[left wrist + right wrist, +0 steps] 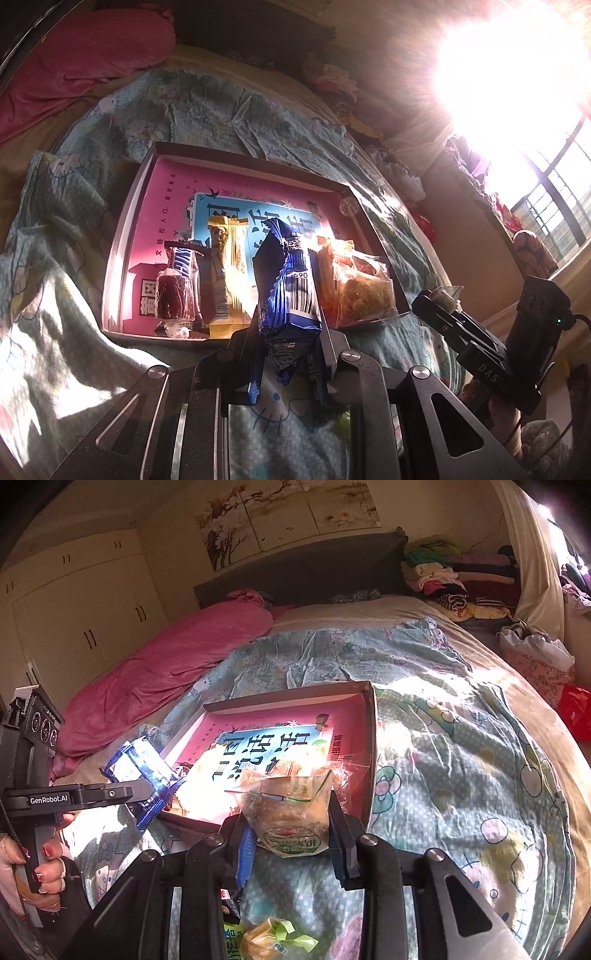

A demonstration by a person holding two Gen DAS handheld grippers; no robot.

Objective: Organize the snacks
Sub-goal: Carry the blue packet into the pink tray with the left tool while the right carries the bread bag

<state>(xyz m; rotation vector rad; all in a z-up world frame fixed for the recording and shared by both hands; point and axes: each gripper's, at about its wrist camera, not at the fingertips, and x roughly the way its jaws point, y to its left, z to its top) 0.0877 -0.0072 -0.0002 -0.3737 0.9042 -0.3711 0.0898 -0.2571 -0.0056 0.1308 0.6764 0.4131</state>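
Observation:
A shallow pink-lined box (147,206) lies on the bed; it also shows in the right wrist view (354,716). In it, along the near edge, lie a Snickers bar (181,262), a dark red snack (171,299), a yellow packet (229,273) and clear-wrapped pastries (362,291). My left gripper (286,332) is shut on a blue snack packet (291,288), held upright just before the box's near edge; the packet also shows in the right wrist view (142,771). My right gripper (291,830) is shut on a clear pastry packet with a green label (291,812) at the box's near edge.
The bed has a light blue cartoon quilt (443,746) and a pink blanket (166,672) at the left. More green-wrapped snacks (269,938) lie on the quilt below my right gripper. Folded clothes (450,576) are piled by the headboard. Bright window glare (517,74) fills the upper right.

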